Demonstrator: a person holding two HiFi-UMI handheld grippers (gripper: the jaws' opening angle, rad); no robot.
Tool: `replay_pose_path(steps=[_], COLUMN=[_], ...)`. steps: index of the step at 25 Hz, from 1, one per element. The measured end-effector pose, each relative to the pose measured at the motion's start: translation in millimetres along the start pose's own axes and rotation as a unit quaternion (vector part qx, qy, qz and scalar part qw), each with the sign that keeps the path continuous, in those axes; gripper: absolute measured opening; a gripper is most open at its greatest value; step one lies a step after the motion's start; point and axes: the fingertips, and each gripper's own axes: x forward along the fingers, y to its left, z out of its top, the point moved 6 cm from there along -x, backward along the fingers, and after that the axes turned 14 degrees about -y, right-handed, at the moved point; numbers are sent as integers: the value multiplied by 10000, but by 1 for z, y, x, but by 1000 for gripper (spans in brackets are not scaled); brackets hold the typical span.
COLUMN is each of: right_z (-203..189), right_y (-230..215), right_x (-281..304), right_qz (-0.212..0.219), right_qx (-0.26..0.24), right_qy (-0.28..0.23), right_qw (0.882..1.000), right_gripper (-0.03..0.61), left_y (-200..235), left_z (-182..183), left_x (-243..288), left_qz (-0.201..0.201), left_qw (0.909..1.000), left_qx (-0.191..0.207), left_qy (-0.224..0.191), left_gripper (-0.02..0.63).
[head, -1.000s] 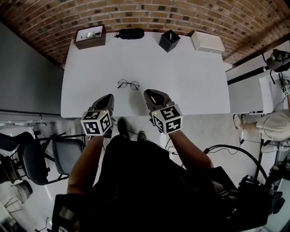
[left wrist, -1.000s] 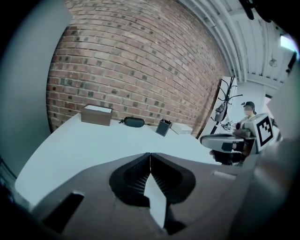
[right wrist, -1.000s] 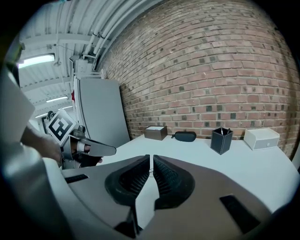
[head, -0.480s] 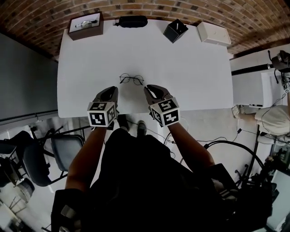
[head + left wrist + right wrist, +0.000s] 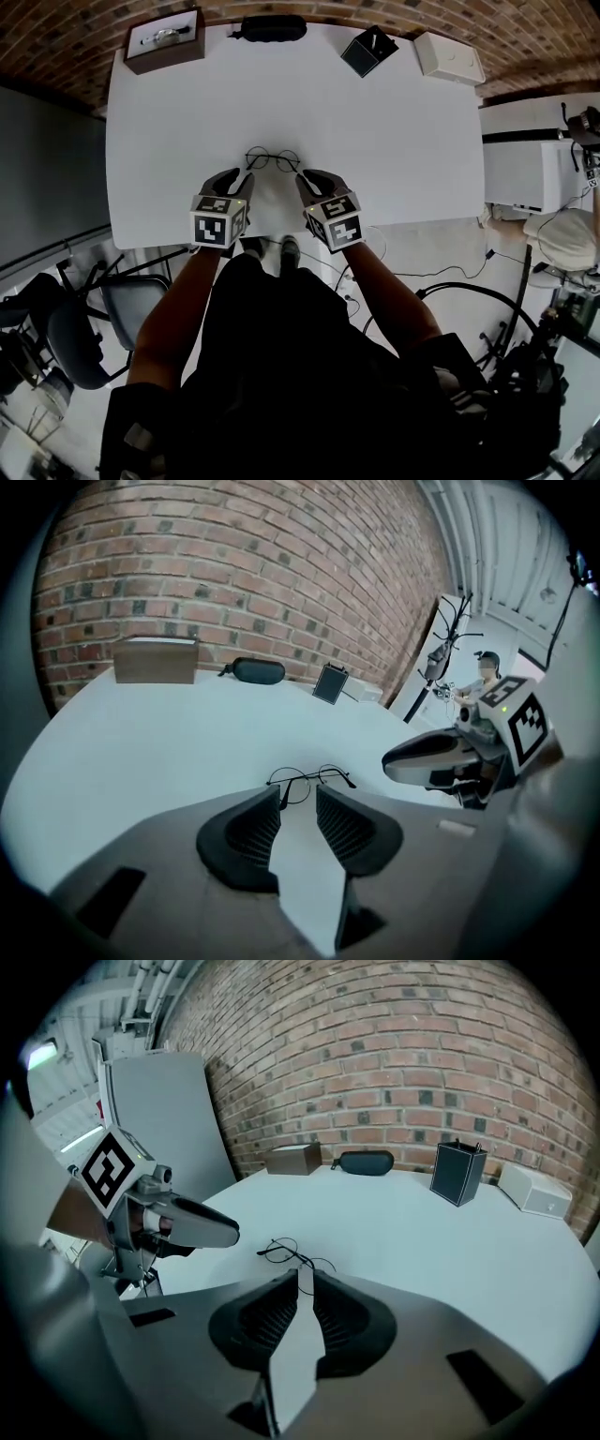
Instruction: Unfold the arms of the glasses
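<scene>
Both grippers have dropped toward the white table (image 5: 187,141) and drawn in on the glasses (image 5: 273,158) since the earlier head view, where they hung farther back over the table's near edge. The glasses themselves have not shifted: a thin wire frame with 2 round lenses, lying flat on the table, untouched by either tool.

The left gripper (image 5: 240,175) sits just on the near left of the glasses. Its jaws have just been opening and now stand apart with only bare tabletop between them; in the left gripper view the glasses (image 5: 309,780) lie just past its tips (image 5: 298,794). The right gripper (image 5: 310,178) sits just on the near right of the glasses, jaws drawn together to a narrow slit and holding nothing (the frame (image 5: 286,1252) lies just beyond its tips (image 5: 305,1279)). Each tool shows in the other's camera: the right one (image 5: 431,757) beside the glasses on 1 side, the left one (image 5: 187,1227) on the other.

Well beyond the glasses, along the far edge by the brick wall, stand a brown box (image 5: 164,39), a black glasses case (image 5: 272,28), a black square holder (image 5: 368,52) and a white box (image 5: 450,58).
</scene>
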Motion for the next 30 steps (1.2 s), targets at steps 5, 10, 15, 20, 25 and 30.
replay_pose_path(steps=[5, 10, 15, 20, 25, 30], right_z=[-13, -23, -29, -36, -37, -38], right_y=[-5, -6, -9, -9, -11, -13], right_x=[16, 30, 39, 44, 46, 46], right_qz=[-161, -263, -322, -354, -383, -365], right_qx=[106, 16, -37, -39, -11, -38], right_qy=[217, 391, 513, 617, 592, 592], right_qw=[9996, 9989, 9982, 9975, 9975, 9976], right_gripper=[74, 74, 74, 73, 72, 63], left_y=[7, 10, 13, 10, 14, 19], left_z=[-8, -14, -19, -24, -23, -25], left_x=[19, 27, 35, 41, 43, 43], left_qz=[-108, -150, -142, -309, -256, -64], left_qw=[9993, 9987, 9983, 9971, 9972, 9978], left_qx=[101, 59, -11, -124, -88, -57], left_qy=[342, 492, 574, 689, 695, 658], left_gripper=[115, 115, 115, 114, 114, 114])
